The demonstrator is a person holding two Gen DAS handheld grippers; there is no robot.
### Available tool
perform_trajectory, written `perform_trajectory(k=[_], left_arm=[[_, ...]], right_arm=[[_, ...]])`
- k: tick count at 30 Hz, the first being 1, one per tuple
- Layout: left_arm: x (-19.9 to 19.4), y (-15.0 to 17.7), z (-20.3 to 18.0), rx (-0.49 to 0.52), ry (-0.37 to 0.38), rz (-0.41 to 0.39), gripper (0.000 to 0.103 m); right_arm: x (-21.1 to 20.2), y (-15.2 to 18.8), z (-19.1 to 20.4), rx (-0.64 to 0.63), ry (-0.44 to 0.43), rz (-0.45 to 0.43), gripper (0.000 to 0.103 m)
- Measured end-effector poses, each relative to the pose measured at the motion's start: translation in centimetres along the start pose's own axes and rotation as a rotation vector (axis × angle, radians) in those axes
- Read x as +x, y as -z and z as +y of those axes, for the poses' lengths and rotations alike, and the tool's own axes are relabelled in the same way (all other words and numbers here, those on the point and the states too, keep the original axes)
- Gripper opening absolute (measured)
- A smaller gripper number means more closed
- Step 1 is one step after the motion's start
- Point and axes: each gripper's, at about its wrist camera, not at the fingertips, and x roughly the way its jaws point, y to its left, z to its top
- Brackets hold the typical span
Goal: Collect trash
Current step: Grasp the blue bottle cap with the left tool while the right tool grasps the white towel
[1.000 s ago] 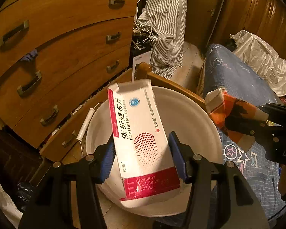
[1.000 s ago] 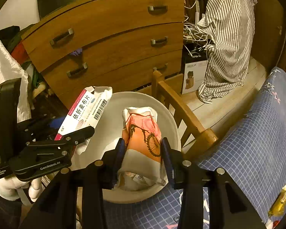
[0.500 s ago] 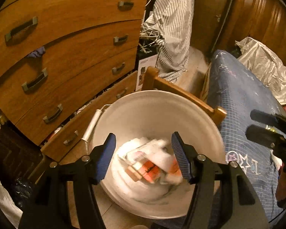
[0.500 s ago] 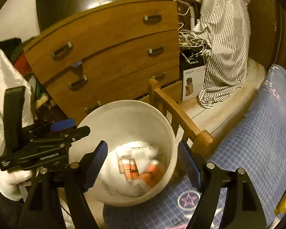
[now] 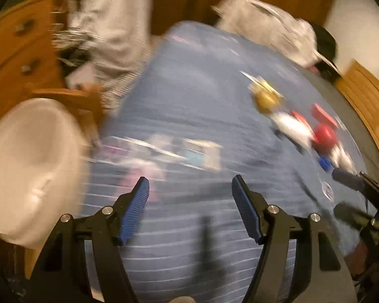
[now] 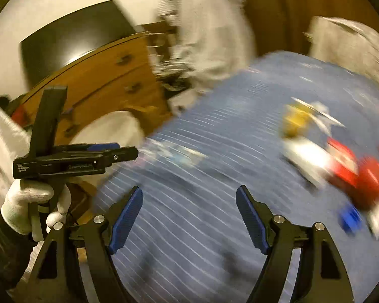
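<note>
1. The room was a cluttered bedroom, with a bed under a blue checked cover (image 5: 202, 101), a wooden chest of drawers (image 6: 108, 75) and striped clothing (image 5: 108, 25) hanging beside it; both views were heavily smeared by motion.
2. The trash still to be collected lay in a loose cluster on the far right of the bed: a yellow wrapper (image 5: 266, 97), a white packet (image 5: 294, 126) and a red piece (image 5: 324, 136), too blurred to name more exactly.
3. The white bin (image 5: 30, 166) stood off the bed's left corner, against a wooden chair (image 5: 70, 96), apparently kept within easy reach of the bed for drops.
4. The left gripper (image 5: 190, 197) had its jaws wide, having just been opening, with nothing between them, only bed cover below.
5. The right gripper (image 6: 189, 207) also had its jaws wide after just opening, and carried nothing.
6. A white-gloved hand (image 6: 30, 202) held the left tool's handle in the right view.
7. Both tools pointed toward the bed, probably heading for the next pieces.
</note>
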Motion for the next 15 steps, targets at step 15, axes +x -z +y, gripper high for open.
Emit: perform_trajectory(k=[15], left_arm=[[8.3,-0.4,-17.3,0.178,0.149,0.091,0.065]], right_arm=[[-7.4,6.4,-26.9,0.381,0.376,-0.044,0.077]])
